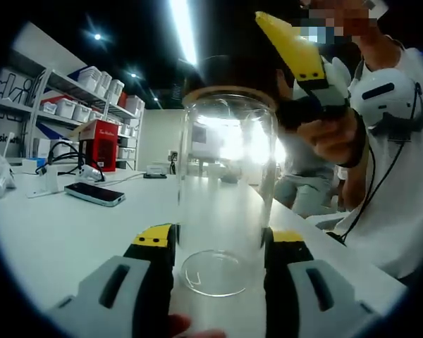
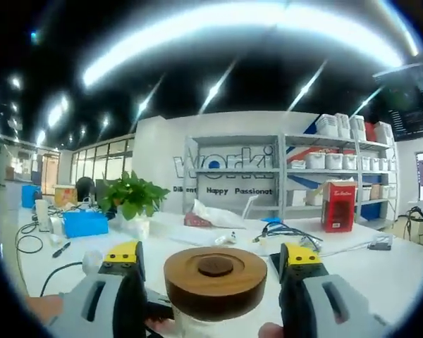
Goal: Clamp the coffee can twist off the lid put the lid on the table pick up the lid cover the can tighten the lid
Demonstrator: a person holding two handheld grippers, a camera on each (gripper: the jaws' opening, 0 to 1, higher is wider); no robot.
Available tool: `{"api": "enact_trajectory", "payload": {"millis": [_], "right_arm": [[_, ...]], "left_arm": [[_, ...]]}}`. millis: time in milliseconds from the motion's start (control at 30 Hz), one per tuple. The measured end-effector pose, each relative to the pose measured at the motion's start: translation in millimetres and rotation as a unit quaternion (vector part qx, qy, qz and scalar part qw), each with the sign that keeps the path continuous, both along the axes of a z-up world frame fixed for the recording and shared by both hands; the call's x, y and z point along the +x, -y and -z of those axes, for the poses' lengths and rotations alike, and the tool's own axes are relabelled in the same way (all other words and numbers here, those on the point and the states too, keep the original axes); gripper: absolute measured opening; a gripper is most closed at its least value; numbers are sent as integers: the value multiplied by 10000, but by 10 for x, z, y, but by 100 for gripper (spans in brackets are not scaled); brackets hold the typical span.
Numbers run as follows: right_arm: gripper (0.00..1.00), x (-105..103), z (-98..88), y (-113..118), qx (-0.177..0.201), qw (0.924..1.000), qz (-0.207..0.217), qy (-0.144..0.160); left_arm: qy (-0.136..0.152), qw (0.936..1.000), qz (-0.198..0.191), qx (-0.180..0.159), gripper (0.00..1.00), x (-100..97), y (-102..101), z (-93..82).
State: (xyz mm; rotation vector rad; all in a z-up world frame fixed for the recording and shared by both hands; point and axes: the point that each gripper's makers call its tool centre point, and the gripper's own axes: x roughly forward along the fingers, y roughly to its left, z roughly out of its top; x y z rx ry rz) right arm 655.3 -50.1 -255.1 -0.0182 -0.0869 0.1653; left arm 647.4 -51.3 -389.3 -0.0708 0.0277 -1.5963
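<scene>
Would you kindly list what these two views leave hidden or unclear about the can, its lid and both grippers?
- Left gripper view: the lid's top is dark against the glare, and the right gripper covers its right side.
- Left gripper view: whether the left gripper presses the glass can is unclear.
- Right gripper view: the right gripper flanks the lid; contact is unclear, and the can is cut off below.

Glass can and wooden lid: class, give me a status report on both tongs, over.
Left tongs clamped on glass can. Right tongs open around wooden lid, lid on can. Nothing blocking.
</scene>
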Motion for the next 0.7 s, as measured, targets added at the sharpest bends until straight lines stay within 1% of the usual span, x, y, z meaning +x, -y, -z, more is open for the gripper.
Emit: {"api": "enact_trajectory", "payload": {"millis": [100, 267, 400, 600, 700], "right_arm": [[71, 14, 53, 20, 17, 10000, 75, -50], [68, 14, 76, 4, 10, 9999, 96, -36], [66, 13, 128, -46, 140, 9998, 11, -136], [60, 12, 105, 1, 187, 9998, 84, -82], [59, 15, 122, -2, 81, 9999, 107, -69]], "left_arm": [[0, 10000, 0, 0, 39, 2, -2, 2], [-5, 10000, 0, 0, 39, 2, -4, 3], [-4, 10000, 0, 1, 39, 1, -4, 3], [2, 10000, 3, 1, 39, -2, -3, 2], [6, 10000, 0, 2, 39, -4, -2, 2]]}}
